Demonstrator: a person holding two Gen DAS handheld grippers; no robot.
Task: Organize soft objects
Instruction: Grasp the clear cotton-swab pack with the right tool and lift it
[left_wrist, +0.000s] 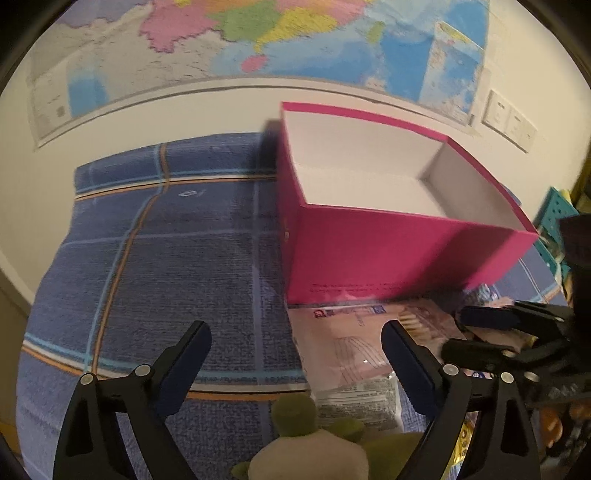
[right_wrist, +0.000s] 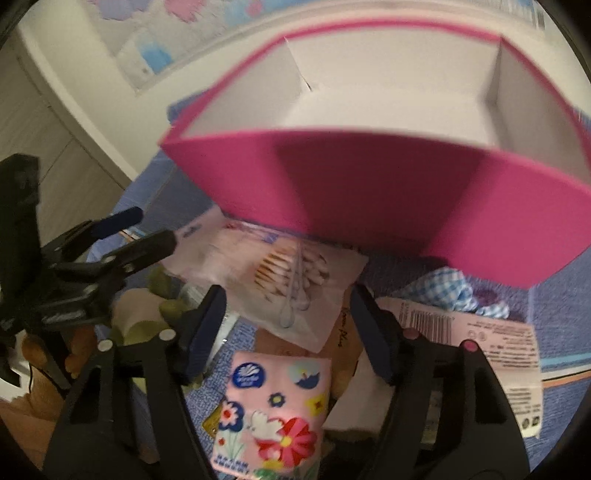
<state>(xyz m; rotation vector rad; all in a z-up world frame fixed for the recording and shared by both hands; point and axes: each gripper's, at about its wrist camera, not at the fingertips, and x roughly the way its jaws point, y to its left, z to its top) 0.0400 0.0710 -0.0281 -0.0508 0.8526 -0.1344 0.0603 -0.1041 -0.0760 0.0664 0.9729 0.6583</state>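
The blue plaid cloth (left_wrist: 177, 266) covers the surface, perhaps a table or a bed, and spreads out ahead of and beneath both tools. On it, ahead of the right hand-held gripper (right_wrist: 288, 325) and up to the right of the left hand-held gripper (left_wrist: 295, 354), stands the open pink box (left_wrist: 388, 254), its white inside bare as far as can be seen. Just in front of the box lies a clear packet of cotton swabs (right_wrist: 291, 273), ahead of the right tool's fingertips and apart from them. Nearer, low between the right tool's jaws, sits a pink floral tissue pack (right_wrist: 273, 413); the jaws stand partly open on either side and the pads do not appear to press it. A green and beige plush toy (left_wrist: 310, 443) lies below the left tool, whose jaws stand wide with nothing between them. A blue checked fabric (right_wrist: 443, 288) lies off to the right, beside the box. The step in hand looks like the reach for a first soft item; next, the right tool probably needs to drop lower over the tissue pack, close squarely on it, then lift it clear of the box's near wall.
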